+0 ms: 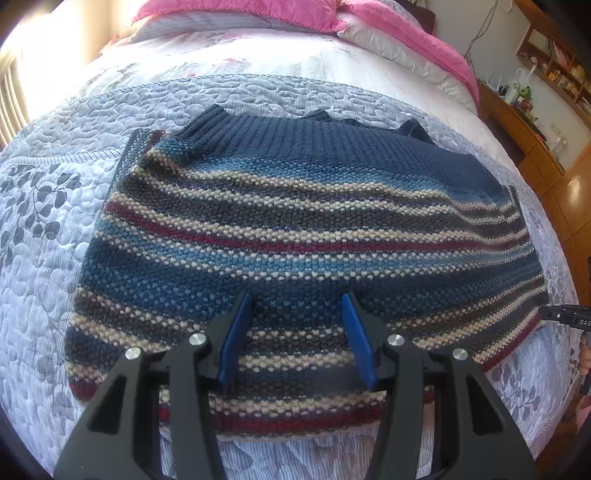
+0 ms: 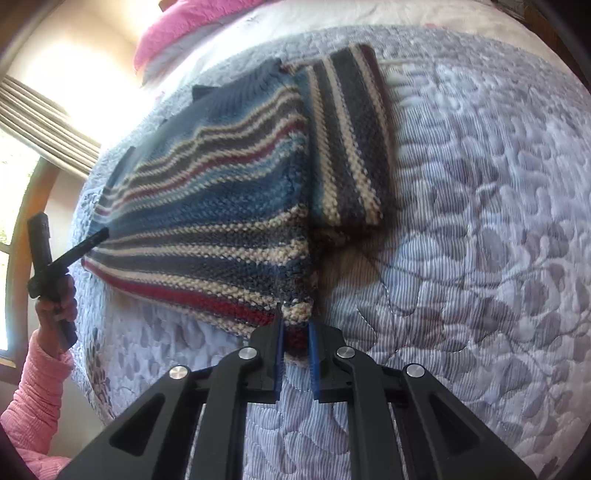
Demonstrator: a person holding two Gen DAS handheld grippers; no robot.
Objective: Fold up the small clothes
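A knitted sweater [image 1: 295,221] with blue, cream, grey and red stripes lies flat on the quilted bed, its navy ribbed collar at the far side. My left gripper [image 1: 295,299] hovers open over the near hem, with nothing between its blue pads. In the right wrist view my right gripper [image 2: 295,325] is shut on a corner of the sweater [image 2: 221,206] at its red-striped hem. One sleeve [image 2: 351,140] lies folded beside the body. The left gripper [image 2: 99,234] shows at the sweater's far edge, held by a hand in a pink sleeve [image 2: 37,387].
A pale grey quilt [image 1: 55,221] with a leaf pattern covers the bed. A pink blanket [image 1: 388,22] and a pillow lie at its head. Wooden shelves [image 1: 554,66] and a desk stand to the right; a curtained window [image 2: 33,122] is on the other side.
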